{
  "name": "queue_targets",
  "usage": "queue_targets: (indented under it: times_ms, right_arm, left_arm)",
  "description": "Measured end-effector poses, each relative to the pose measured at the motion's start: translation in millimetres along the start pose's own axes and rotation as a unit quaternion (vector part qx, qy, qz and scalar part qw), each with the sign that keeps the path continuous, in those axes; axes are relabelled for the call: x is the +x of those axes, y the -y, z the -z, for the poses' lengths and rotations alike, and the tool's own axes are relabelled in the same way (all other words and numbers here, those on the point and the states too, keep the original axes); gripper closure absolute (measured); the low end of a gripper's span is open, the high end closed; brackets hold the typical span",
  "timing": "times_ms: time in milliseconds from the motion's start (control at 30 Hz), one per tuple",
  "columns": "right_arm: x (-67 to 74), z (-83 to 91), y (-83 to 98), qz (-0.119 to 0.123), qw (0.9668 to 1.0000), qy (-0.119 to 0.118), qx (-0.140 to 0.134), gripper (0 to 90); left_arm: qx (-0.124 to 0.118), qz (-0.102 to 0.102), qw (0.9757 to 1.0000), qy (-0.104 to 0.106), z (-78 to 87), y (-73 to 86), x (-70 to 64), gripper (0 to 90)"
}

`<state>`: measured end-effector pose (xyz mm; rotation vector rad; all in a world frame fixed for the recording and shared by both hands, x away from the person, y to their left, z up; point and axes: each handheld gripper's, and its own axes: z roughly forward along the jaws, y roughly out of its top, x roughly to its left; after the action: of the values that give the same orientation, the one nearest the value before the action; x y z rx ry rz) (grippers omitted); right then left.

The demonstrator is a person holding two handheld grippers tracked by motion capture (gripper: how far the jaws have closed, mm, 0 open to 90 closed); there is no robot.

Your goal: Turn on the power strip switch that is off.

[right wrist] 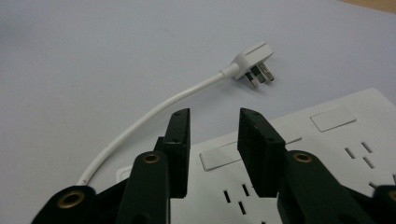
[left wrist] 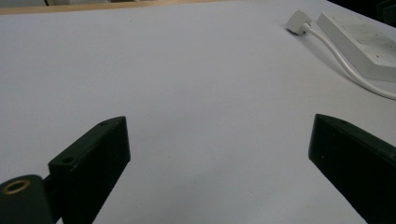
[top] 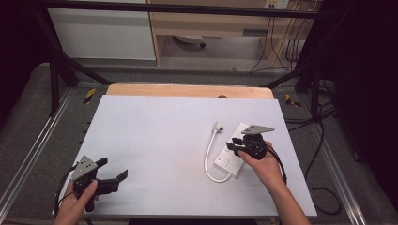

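A white power strip (top: 228,159) lies flat on the white table sheet (top: 159,140), right of centre. Its short white cable (top: 207,159) curves from the near end up to a three-pin plug (top: 218,126) lying loose on the sheet. My right gripper (top: 233,145) hovers over the strip (right wrist: 336,140), its jaws a narrow gap apart (right wrist: 215,114) above a rocker switch, with nothing between them. The plug (right wrist: 252,63) rests beyond the jaws. My left gripper (top: 114,168) sits near the front left, jaws wide and empty (left wrist: 217,140). The strip (left wrist: 359,39) and plug (left wrist: 299,21) lie far off to its right.
A wooden table edge (top: 187,90) shows past the sheet's far side. Black frame bars (top: 56,70) stand at the back corners. Loose cables (top: 324,140) trail on the grey floor to the right. A wooden cabinet (top: 211,23) stands behind.
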<state>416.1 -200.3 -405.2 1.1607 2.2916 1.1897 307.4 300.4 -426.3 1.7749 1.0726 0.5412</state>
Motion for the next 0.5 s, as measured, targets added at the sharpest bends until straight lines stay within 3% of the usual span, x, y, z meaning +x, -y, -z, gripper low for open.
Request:
queue_targets:
  times_ms: [267,500]
  right_arm:
    - [2.2,-3.8,6.8,0.007,0.9999,-0.012,0.003,83.4]
    - [3.9,-8.8,11.7,0.007,0.9998,-0.015,0.009,89.2]
  left_arm:
    - [0.000,0.000,1.0000,0.000,0.0,0.0,0.3,5.7]
    - [0.000,0.000,1.0000,0.000,-0.2,0.1,0.1,5.7]
